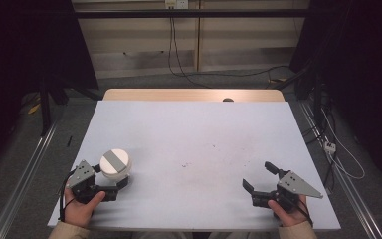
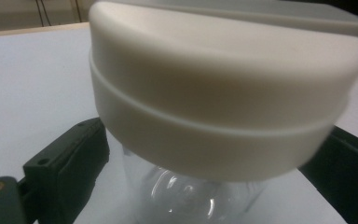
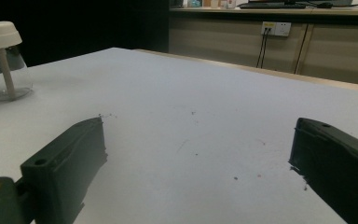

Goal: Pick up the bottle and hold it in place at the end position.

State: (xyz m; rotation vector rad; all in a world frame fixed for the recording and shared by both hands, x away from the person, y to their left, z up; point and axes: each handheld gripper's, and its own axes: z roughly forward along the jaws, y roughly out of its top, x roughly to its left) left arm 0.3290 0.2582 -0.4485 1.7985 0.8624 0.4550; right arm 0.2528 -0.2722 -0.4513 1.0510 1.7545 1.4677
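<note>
pale grey counter (image 1: 194,144), lightly scuffed. item: clear jar (image 2: 186,191) with cream lid (image 1: 115,163), near-left corner, standing between the jaws of the left claw (image 1: 121,183), which pinches its clear body below the lid. right claw (image 1: 258,175): spread wide, holding nothing, near-right corner, well apart from jar.

From my feed the counter (image 1: 194,149) is pale grey with a wood edge at 12 o'clock. Beige wall panels (image 1: 144,45) behind it, a power outlet (image 1: 176,4) up top with cables (image 1: 174,45) hanging, grey floor (image 1: 30,164), dark at both sides.
</note>
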